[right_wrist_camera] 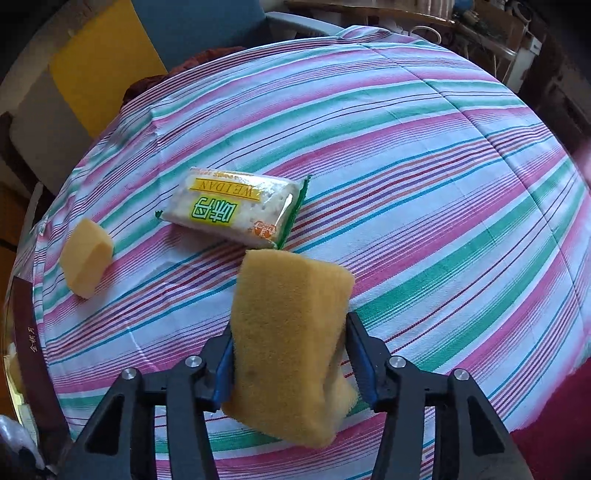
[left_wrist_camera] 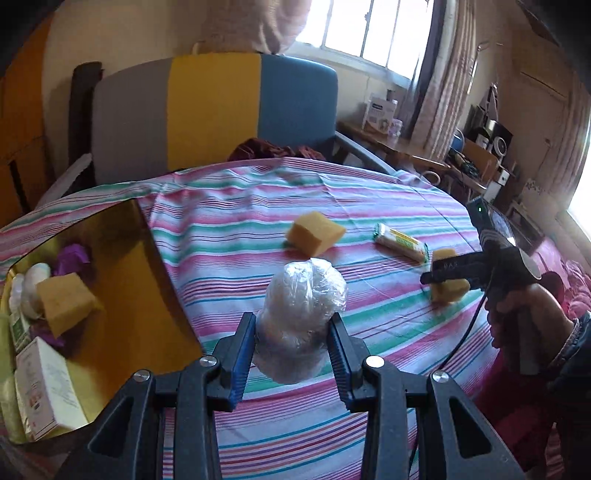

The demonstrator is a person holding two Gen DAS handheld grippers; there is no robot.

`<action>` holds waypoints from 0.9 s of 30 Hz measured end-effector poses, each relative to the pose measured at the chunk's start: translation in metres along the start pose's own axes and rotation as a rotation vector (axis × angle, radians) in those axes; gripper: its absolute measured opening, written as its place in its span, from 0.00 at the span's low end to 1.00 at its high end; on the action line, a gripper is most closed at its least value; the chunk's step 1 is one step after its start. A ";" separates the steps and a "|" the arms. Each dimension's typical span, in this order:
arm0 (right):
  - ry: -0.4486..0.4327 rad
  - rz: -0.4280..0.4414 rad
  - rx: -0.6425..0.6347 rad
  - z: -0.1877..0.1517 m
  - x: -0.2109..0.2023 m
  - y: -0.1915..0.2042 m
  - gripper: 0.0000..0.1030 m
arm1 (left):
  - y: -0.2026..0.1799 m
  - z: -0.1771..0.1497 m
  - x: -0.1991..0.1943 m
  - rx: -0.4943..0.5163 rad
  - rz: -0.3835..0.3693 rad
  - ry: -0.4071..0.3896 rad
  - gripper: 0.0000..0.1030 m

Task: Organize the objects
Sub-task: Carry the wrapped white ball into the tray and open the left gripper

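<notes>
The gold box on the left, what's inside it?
Inside the gold box: a yellow sponge, a white carton, purple wrapping, white round items. Whatever lies beneath them is hidden.

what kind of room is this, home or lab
Most likely a lived-in home room: a table under a striped tablecloth, a colour-block armchair behind it, curtains at a barred window, and a cluttered side desk.

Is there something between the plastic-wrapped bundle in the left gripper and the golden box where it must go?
Nothing visible blocks it. The left gripper holds the plastic-wrapped bundle just right of the open golden box. Only bare striped cloth lies between. Inside, a sponge and a white carton already take space.
</notes>
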State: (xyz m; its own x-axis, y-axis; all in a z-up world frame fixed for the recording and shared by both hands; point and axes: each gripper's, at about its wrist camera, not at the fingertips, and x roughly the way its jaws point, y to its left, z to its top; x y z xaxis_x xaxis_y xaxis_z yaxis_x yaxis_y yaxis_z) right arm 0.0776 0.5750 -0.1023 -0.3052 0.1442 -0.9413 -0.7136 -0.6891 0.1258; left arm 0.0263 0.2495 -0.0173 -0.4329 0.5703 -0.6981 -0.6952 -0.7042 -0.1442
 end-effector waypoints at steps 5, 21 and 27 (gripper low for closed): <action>-0.003 -0.064 -0.098 -0.003 0.005 0.017 0.64 | 0.011 -0.004 -0.014 -0.013 0.059 -0.039 0.37; -0.018 -0.090 -0.140 0.001 0.008 0.024 0.51 | 0.034 -0.008 -0.025 -0.073 0.095 -0.054 0.37; -0.031 -0.110 -0.176 0.001 0.011 0.024 0.50 | 0.039 -0.011 -0.025 -0.088 0.096 -0.048 0.37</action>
State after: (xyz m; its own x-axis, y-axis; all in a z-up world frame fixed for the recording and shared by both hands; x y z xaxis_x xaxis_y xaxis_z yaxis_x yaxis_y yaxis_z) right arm 0.0561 0.5608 -0.1091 -0.2523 0.2453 -0.9360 -0.6231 -0.7813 -0.0368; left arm 0.0161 0.2031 -0.0132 -0.5233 0.5163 -0.6779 -0.5970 -0.7898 -0.1407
